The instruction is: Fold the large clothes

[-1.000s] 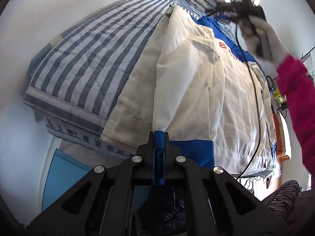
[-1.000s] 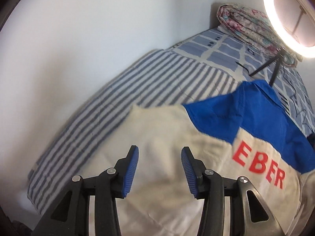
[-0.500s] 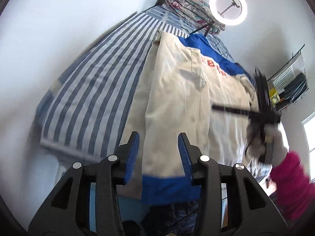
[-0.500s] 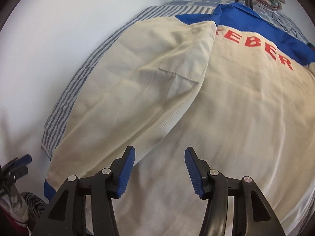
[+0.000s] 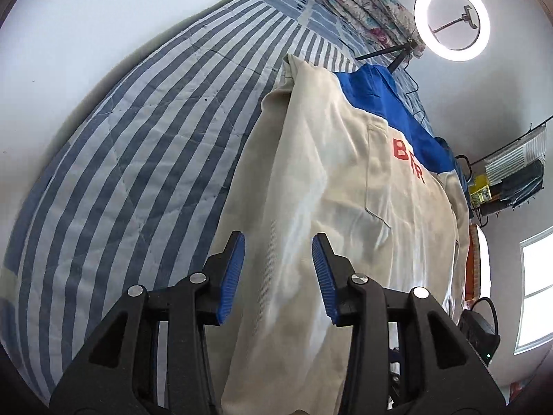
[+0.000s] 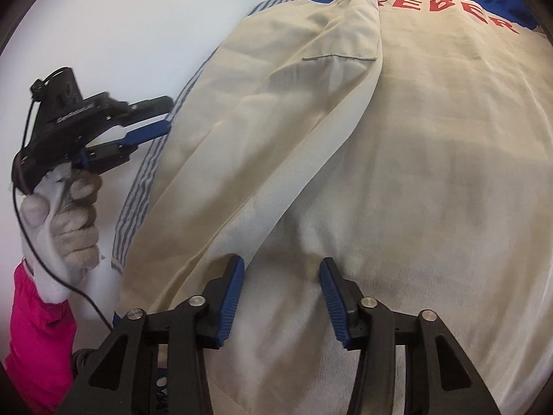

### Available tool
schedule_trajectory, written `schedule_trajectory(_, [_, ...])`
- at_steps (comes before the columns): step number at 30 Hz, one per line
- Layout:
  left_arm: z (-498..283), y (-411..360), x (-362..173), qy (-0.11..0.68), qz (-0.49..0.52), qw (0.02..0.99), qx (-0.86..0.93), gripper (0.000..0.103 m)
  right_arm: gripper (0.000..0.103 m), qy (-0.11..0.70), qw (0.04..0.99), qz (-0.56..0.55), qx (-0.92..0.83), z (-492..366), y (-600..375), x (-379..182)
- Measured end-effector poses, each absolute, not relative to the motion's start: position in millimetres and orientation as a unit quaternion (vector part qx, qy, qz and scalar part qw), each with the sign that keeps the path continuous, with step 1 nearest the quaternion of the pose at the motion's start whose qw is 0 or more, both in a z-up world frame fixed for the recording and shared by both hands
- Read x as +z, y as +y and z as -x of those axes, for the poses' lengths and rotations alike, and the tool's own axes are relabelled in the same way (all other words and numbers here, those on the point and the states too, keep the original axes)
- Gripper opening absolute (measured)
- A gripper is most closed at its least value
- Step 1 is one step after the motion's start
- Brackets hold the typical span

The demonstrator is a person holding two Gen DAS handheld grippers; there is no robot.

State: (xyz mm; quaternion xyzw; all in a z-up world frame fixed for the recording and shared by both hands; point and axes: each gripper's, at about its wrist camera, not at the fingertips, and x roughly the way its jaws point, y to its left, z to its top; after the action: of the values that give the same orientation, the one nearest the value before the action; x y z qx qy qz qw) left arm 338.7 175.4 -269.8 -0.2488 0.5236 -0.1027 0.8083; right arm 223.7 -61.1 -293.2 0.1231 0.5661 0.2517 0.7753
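Striped bedspread bears the cream jacket; ring light behind.

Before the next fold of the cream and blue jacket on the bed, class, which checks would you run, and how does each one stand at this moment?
1. Left hand-held gripper free of cloth: ok, its jaws stand apart with nothing clamped.
2. Right hand-held gripper free of cloth: ok, its jaws are closing, low over the cream and blue jacket, pads not pressing it.
3. Folded sleeve lying on the jacket's back: ok.
4. Jacket fully on the striped quilt: not ok, its hem hangs past the near edge.
5. Far sleeve folded in: cannot tell.
6. Ring light stand clear of the collar: cannot tell.
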Motion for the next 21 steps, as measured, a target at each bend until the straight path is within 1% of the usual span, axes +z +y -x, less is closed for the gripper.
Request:
schedule_trajectory(1, [-343,172,-275,0.529,0.243,0.806,-0.104,0.036,0.039,0.566,0.773,-0.127,0.256,-224,-61,-294])
schedule_trajectory(2, [-346,170,-279,0.533,0.233,0.807,-0.104,0.014,0.033,0.566,0.771,-0.133,0.259,-224,-61,-294])
schedule_trajectory(3, [-349,164,-282,0.538,0.215,0.809,-0.098,0.005,0.031,0.568,0.768,-0.139,0.261,-225,-60,-295])
schedule_trajectory(4, [-351,161,-285,0.541,0.195,0.813,-0.09,0.005,0.025,0.57,0.766,-0.142,0.26,-225,-59,-294])
schedule_trajectory(5, [-352,159,-288,0.543,0.177,0.817,-0.077,0.005,0.021,0.573,0.766,-0.134,0.258,-224,-57,-292])
schedule_trajectory(7, [-354,157,-298,0.55,0.15,0.82,-0.052,0.005,0.021,0.559,0.789,-0.095,0.239,-217,-55,-279])
schedule_trajectory(9, [-351,156,-301,0.543,0.142,0.826,-0.05,0.005,0.022,0.529,0.814,-0.064,0.23,-210,-52,-261])
schedule_trajectory(10, [-350,155,-300,0.539,0.137,0.83,-0.046,0.005,0.025,0.514,0.822,-0.059,0.239,-209,-49,-254])
schedule_trajectory(11, [-348,155,-299,0.536,0.135,0.832,-0.039,0.005,0.031,0.5,0.826,-0.059,0.252,-208,-45,-248])
schedule_trajectory(13, [-343,157,-293,0.537,0.137,0.832,-0.025,0.005,0.034,0.484,0.826,-0.069,0.279,-209,-34,-241])
schedule_trajectory(16, [-322,165,-273,0.527,0.15,0.836,-0.032,0.005,0.033,0.5,0.806,-0.067,0.308,-211,-16,-250])
schedule_trajectory(19, [-281,164,-247,0.514,0.147,0.842,-0.07,0.005,0.028,0.535,0.793,0.019,0.291,-192,-4,-274])
schedule_trajectory(21, [-252,156,-238,0.511,0.135,0.844,-0.093,0.005,0.028,0.55,0.787,0.051,0.276,-179,-18,-284])
